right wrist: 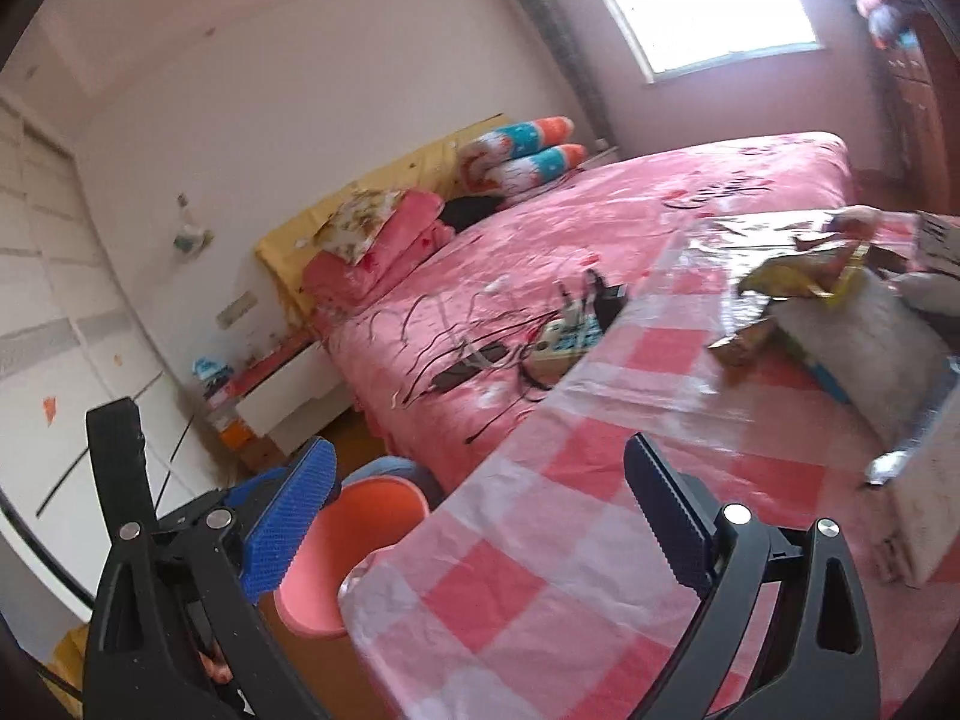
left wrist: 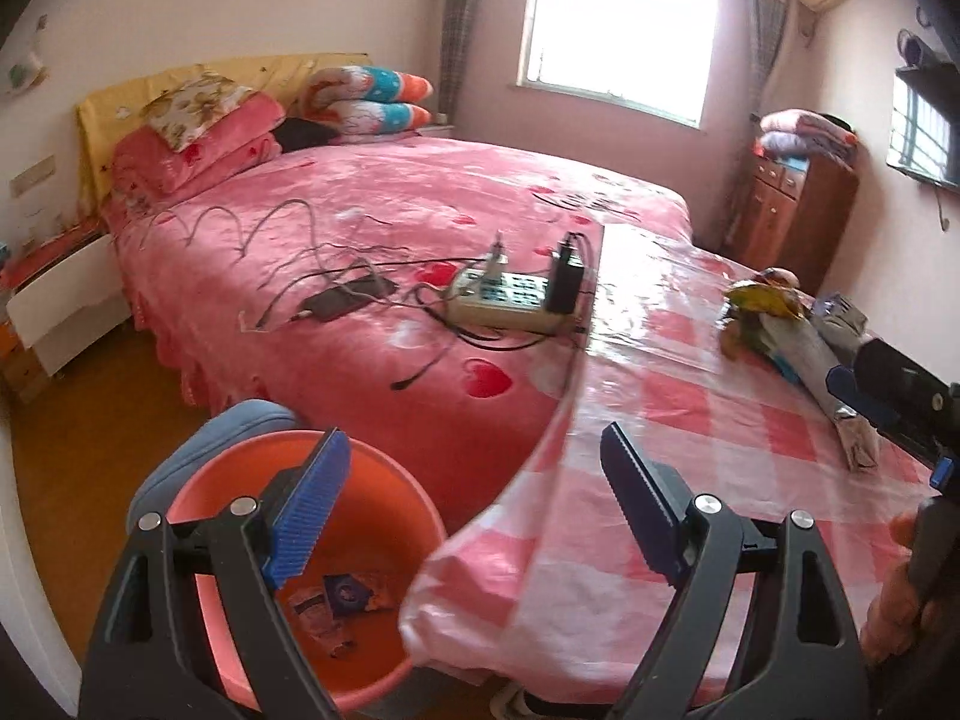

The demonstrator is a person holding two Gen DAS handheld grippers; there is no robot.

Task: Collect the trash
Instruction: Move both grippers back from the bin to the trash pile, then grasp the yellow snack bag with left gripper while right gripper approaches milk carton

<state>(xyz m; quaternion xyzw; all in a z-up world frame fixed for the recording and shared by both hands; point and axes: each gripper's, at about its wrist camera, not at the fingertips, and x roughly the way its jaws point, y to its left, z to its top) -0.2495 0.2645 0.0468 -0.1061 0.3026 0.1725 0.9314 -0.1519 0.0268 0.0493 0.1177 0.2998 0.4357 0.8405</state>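
Note:
An orange-pink bucket (left wrist: 384, 516) stands on the floor beside the table's left corner; wrappers (left wrist: 342, 600) lie in its bottom. It also shows in the right wrist view (right wrist: 354, 546). Trash lies at the table's far right: a yellow crumpled snack bag (left wrist: 765, 300) (right wrist: 798, 279) and a grey-white foil bag (left wrist: 822, 378) (right wrist: 864, 354). My left gripper (left wrist: 474, 510) is open and empty, straddling the bucket and the table corner. My right gripper (right wrist: 480, 522) is open and empty over the table's near edge; it shows at the right edge of the left wrist view (left wrist: 888, 390).
The table carries a pink-and-white checked plastic cloth (left wrist: 690, 450) (right wrist: 570, 540). Behind it is a pink bed (left wrist: 390, 210) with a power strip (left wrist: 516, 300), a phone (left wrist: 348, 300) and cables. A white nightstand (left wrist: 60, 312) and a wooden cabinet (left wrist: 792, 210) stand at the sides.

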